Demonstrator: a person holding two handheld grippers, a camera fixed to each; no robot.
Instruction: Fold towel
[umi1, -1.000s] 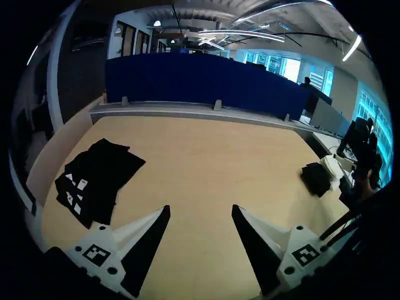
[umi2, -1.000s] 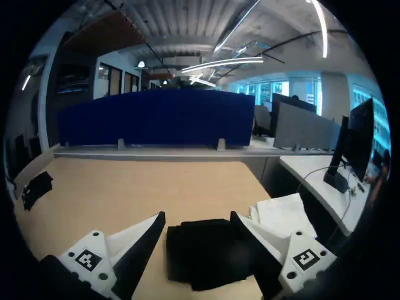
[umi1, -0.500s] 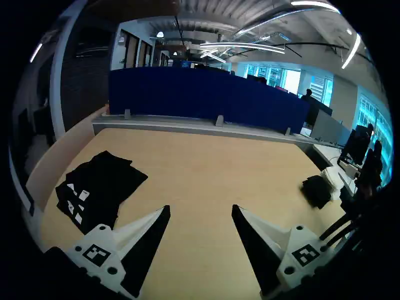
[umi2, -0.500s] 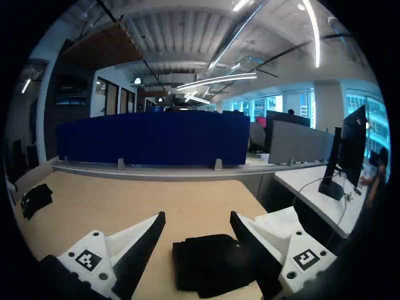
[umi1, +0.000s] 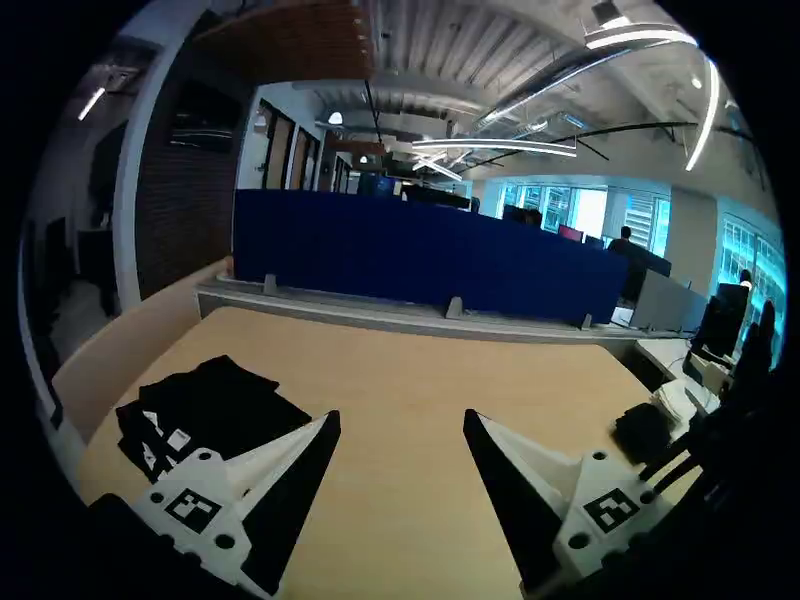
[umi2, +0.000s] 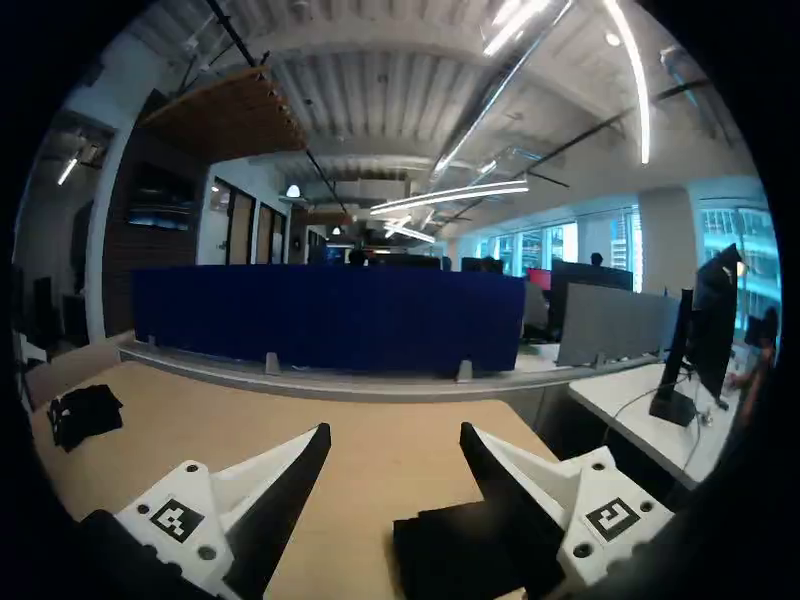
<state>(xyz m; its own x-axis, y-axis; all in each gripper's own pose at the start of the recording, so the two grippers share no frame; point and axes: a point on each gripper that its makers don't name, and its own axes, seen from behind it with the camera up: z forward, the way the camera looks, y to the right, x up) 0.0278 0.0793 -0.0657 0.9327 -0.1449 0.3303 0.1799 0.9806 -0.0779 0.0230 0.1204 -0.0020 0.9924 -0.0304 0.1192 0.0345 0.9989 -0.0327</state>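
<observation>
Black cloth lies at both ends of the pale wooden table (umi1: 400, 360): in the left gripper view a loose heap of towels (umi1: 205, 405) with white tags sits at the lower left of the frame, and a small folded towel (umi1: 640, 430) rests at the far right edge beside a white pile (umi1: 685, 398). From where I stand, both tools have tipped upward over the last second; more ceiling fills the top of each view and the table has sunk lower. The right gripper (umi2: 394, 430) has drawn back from the folded towel, which now shows at the bottom of its frame, partly behind one finger and not held. Its jaws stand apart with nothing between them, and the left gripper (umi1: 401, 415) is likewise spread wide over bare wood. I would judge one towel finished and set aside, with the heap at the lower left likely next
</observation>
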